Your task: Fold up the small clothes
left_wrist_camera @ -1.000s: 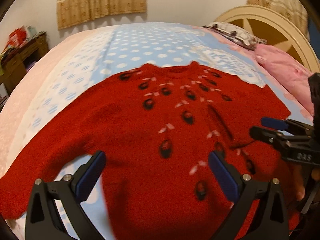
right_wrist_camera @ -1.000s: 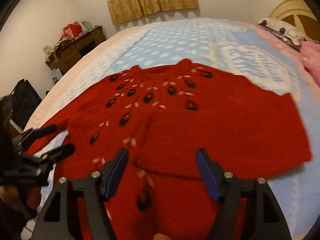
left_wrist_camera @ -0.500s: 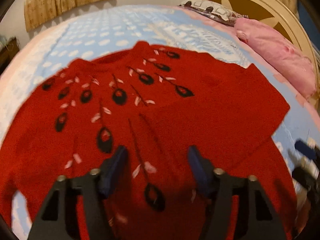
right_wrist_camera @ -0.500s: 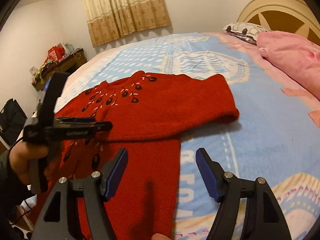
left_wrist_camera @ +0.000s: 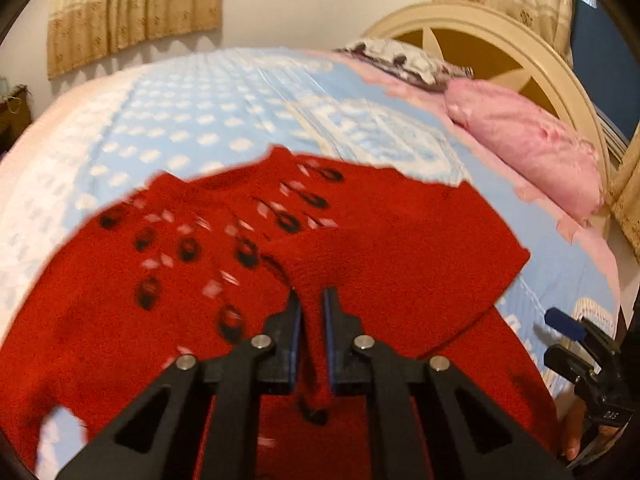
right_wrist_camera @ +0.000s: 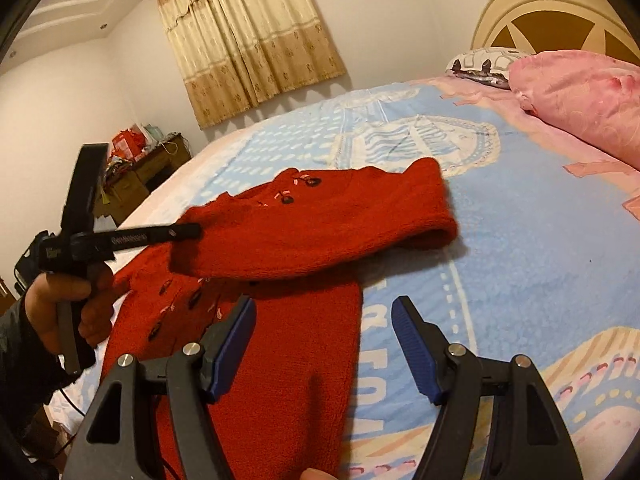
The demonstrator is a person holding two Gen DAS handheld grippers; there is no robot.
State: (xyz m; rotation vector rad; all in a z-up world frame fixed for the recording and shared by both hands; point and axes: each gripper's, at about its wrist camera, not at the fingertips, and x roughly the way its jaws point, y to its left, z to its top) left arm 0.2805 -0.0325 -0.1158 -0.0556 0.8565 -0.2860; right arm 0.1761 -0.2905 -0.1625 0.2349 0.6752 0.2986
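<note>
The red knit sweater lies on the blue bedspread, one sleeve folded across its front. The left gripper pinches the sleeve's cuff. The right gripper hovers with fingers spread, holding nothing.

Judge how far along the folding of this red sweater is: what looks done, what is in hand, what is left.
Done: the sweater lies flat on the bed, and one sleeve is folded across the body. In hand: the left gripper is shut on a pinch of that sleeve's fabric; the right gripper is open, holding nothing. Left: the other sleeve is spread out, and the body is unfolded.
</note>
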